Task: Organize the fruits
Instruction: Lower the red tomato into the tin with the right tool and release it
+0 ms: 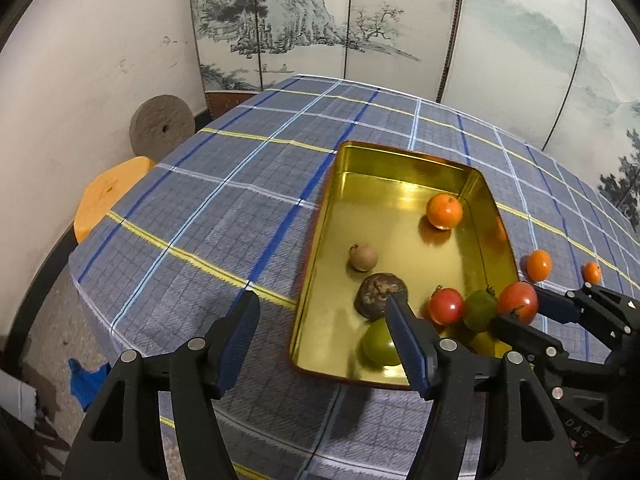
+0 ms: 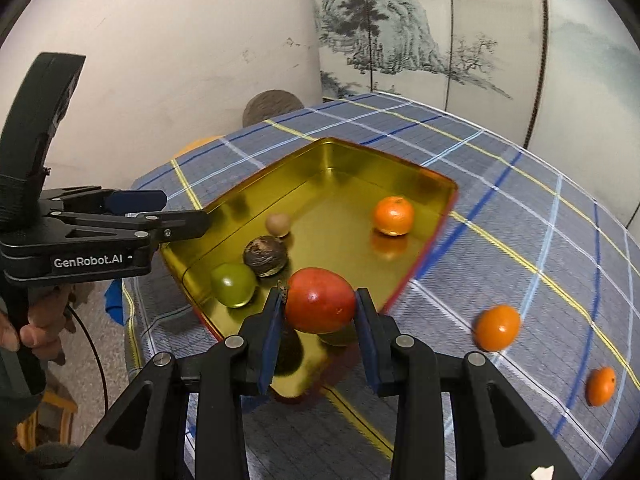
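A gold tin tray (image 1: 404, 157) lies on the plaid tablecloth. It holds a tangerine (image 1: 444, 211), a small tan fruit (image 1: 363, 257), a dark wrinkled fruit (image 1: 378, 292), a red tomato (image 1: 447, 306) and two green fruits (image 1: 480, 310) (image 1: 378, 345). My right gripper (image 2: 320, 300) is shut on a red fruit (image 2: 320, 298), held above the tray's near corner (image 2: 296, 390). My left gripper (image 1: 322, 298) stands open with nothing between its fingers, over the tray's left rim. Two tangerines (image 2: 497, 327) (image 2: 600, 386) lie on the cloth to the right of the tray.
The table's left edge (image 1: 92, 280) drops to the floor, where an orange stool (image 1: 108, 196) and a grey stone disc (image 1: 162, 128) stand by the wall. A painted folding screen (image 1: 360, 20) backs the table. A person's hand (image 2: 36, 328) grips the left gripper's handle.
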The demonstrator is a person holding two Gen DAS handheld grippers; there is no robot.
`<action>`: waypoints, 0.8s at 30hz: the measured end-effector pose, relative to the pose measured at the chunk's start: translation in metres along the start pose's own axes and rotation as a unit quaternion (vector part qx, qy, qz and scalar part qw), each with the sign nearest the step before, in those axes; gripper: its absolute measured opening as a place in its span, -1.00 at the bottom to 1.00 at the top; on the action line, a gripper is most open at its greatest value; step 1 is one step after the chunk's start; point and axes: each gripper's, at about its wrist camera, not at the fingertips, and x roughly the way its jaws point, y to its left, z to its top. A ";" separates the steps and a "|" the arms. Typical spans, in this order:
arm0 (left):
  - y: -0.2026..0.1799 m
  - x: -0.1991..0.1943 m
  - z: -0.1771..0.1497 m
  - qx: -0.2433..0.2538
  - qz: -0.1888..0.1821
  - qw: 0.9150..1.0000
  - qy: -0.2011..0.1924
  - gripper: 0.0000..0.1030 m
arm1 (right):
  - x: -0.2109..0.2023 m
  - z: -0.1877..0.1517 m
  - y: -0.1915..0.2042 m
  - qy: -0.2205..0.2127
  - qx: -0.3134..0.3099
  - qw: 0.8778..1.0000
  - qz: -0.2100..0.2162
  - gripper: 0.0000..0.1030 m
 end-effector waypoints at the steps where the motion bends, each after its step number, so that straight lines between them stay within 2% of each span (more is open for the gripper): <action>1: 0.002 0.000 0.000 -0.002 0.001 1.000 0.001 0.29 | 0.002 0.000 0.001 0.002 -0.001 1.000 0.002 -0.38; 24: 0.015 0.004 -0.004 -0.007 0.010 1.000 0.010 0.31 | 0.028 0.003 0.016 0.018 -0.020 1.000 -0.004 -0.37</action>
